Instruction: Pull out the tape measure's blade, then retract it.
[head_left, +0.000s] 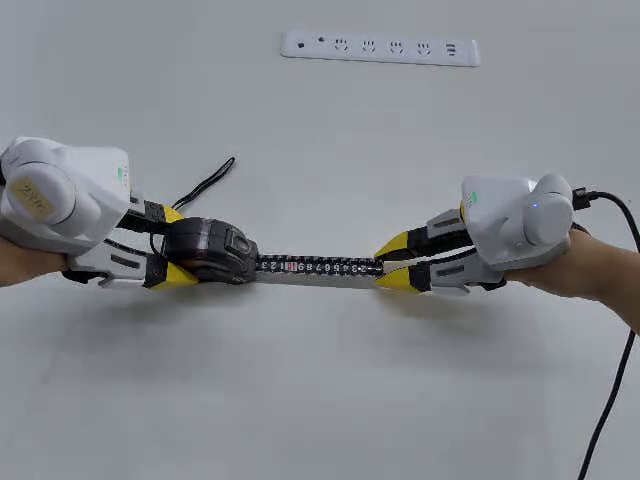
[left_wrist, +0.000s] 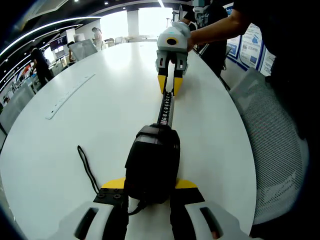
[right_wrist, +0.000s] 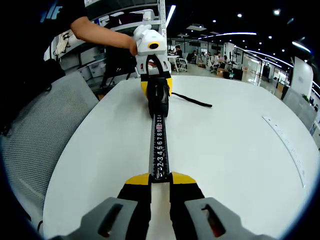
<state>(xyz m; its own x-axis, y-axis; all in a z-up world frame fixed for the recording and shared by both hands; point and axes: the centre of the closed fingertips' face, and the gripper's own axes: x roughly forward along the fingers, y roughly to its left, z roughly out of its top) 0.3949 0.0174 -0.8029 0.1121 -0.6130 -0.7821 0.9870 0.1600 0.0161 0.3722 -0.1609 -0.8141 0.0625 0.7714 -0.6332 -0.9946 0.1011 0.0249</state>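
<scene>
Grippers face each other over the white table (head_left: 320, 400). The left gripper (head_left: 177, 246) clamps the black tape measure (head_left: 212, 250) by its case. Its blade (head_left: 320, 266), dark with pale numerals and one red mark, runs straight to the right gripper (head_left: 389, 265), which pinches its end. A black strap (head_left: 205, 185) lies behind the case.

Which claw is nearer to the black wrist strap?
Left. The left claw grips the tape measure case, the strap beside it; the right claw holds the blade, farther off.

Between the left fingers (head_left: 176, 277), matt yellow plastic at the tips, the tape measure case (head_left: 208, 250) is black plastic with slight sheen; beneath them the surface (head_left: 320, 400) is smooth, matt white.
</scene>
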